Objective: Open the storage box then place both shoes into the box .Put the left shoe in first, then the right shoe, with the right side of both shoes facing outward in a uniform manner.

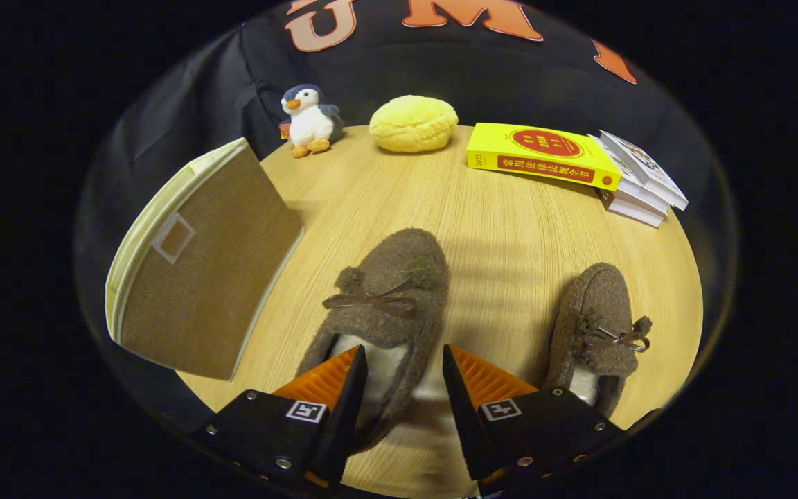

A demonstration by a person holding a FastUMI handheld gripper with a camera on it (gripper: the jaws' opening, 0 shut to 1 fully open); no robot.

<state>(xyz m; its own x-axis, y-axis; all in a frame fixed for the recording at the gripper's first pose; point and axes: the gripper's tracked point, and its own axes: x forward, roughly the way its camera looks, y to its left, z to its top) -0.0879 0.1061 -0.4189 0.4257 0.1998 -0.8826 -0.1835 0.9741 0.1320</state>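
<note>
The gripper (404, 360) stands open, its fingers parted above the heel of the left shoe (382, 312), gripping nothing. The right shoe (596, 326) lies near the table's (496, 229) right edge, and the storage box (198, 263) stands closed at the left edge.

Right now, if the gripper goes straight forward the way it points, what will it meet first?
Most likely the near brown slipper: the open gripper has the slipper's heel side between its fingers already. Beyond it lies bare table, then the yellow cushion. Depth is hard to judge here.
</note>
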